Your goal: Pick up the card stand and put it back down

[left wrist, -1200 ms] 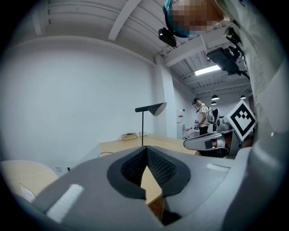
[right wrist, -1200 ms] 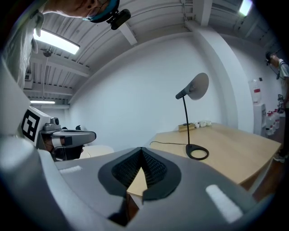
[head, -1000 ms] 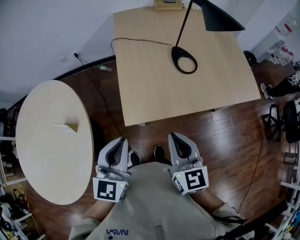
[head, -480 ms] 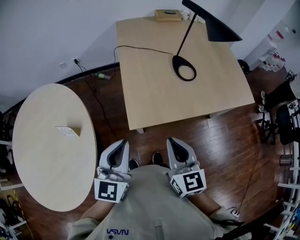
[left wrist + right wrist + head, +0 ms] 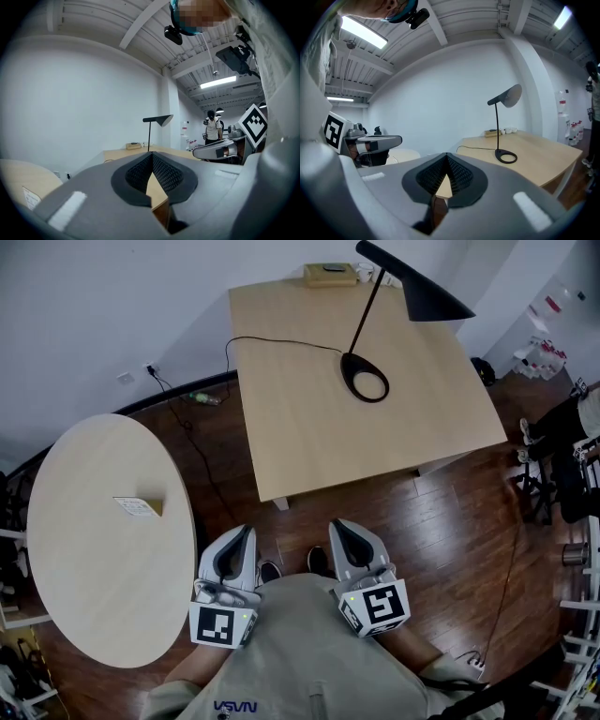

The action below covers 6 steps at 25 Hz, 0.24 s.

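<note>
Head and gripper views of a standing person on a dark wooden floor [image 5: 441, 512].

Far left: round table [image 5: 94, 587] with a pale top. Card stand [image 5: 141, 507] set upright on it, in the farther half and toward the right-hand edge (print on the white card too small to read). Untouched, and well apart from both grippers.

Left of centre, low in the head view: left gripper [image 5: 240, 534] held close against the torso, marker cube [image 5: 223, 625] nearest the camera, jaws pointing forward over the floor. Pads pressed together at the tips, nothing gripped (only a strip of tabletop visible through the gap lower down).

Between the two grippers: toes of two dark shoes [image 5: 319, 560] on the floor.

Right of centre, level with the left one: right gripper [image 5: 341, 527], with its own marker cube [image 5: 378, 604] tilted slightly outward. Jaws fully closed, empty, and aimed the same way.

Beyond both, centre to right: square table [image 5: 309, 446] with a pale top, one corner just ahead of the shoes. Black lamp [image 5: 427, 298] on it, with a ring base, slanted stem and cone shade, and a flat tan box [image 5: 329, 275] at the far edge.

Far right: dark chairs [image 5: 567, 479], partly cut off by the frame edge.
</note>
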Motion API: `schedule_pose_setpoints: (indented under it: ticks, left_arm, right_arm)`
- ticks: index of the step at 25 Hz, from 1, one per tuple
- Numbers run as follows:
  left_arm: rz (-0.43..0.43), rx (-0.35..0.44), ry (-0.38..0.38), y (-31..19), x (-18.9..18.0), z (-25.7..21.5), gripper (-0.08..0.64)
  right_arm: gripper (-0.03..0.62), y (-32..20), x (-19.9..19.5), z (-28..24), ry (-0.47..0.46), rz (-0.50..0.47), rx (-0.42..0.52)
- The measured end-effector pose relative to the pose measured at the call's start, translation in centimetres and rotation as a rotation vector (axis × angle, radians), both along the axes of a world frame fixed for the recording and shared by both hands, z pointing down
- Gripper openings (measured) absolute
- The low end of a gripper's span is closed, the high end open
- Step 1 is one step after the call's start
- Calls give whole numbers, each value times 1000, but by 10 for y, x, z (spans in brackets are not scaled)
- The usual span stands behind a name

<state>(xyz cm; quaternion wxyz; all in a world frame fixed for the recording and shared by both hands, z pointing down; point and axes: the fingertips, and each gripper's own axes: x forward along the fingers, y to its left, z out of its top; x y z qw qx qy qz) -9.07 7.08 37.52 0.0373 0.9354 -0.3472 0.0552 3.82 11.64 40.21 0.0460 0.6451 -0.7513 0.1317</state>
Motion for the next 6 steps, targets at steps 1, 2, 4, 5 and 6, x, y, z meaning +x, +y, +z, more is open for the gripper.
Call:
schedule_pose_setpoints:
  ticks: [1, 2, 4, 5, 6]
  left_arm:
    - [0, -1, -1, 1, -1, 0, 3]
    - [0, -2, -1, 1, -1, 1, 3]
    - [1, -3, -2, 3, -2, 2, 3]
    - [2, -4, -1, 4, -2, 2, 3]
    - [2, -4, -1, 4, -3, 3, 3]
  right_arm:
    - [0, 1, -1, 0, 1, -1, 0]
    - [0, 1, -2, 0, 1, -2, 1]
    - [0, 2, -3, 0, 2, -4, 3]
    - [0, 3, -3, 1, 3, -6, 3]
    - [0, 4, -3, 1, 5, -7, 4]
